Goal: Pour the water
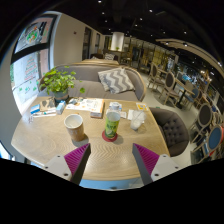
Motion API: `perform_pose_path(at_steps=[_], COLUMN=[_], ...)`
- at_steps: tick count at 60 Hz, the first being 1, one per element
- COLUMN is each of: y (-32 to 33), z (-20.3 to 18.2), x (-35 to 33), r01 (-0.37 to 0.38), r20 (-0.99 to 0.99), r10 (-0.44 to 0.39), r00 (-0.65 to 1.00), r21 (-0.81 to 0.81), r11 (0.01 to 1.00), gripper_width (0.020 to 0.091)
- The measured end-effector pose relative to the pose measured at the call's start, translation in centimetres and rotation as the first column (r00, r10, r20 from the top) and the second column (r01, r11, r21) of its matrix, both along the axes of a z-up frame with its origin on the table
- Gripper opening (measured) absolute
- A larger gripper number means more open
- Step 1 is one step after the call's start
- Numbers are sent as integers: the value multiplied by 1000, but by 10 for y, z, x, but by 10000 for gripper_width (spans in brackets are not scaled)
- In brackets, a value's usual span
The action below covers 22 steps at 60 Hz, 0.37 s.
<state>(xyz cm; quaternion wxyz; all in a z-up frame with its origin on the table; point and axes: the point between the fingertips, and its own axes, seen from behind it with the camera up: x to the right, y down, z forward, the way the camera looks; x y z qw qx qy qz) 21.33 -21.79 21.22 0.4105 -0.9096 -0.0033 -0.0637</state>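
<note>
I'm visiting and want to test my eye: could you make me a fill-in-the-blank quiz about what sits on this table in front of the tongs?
1. The bottle has a ____ label.
2. The paper cup stands on a round ____ table.
3. Beyond the cup, near the books, grows a potted ____.
4. The tongs are ____, holding nothing.

Missing words: green; wooden; plant; open
</note>
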Motion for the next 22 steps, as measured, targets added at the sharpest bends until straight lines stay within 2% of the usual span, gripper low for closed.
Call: perform_pose_path(at_steps=[22], y=[-24], z=[13], x=[-17], r01=[-4], r20=[-10], r10=[5], r00=[1000], r21=[9], r11=[1000], gripper_width=[851])
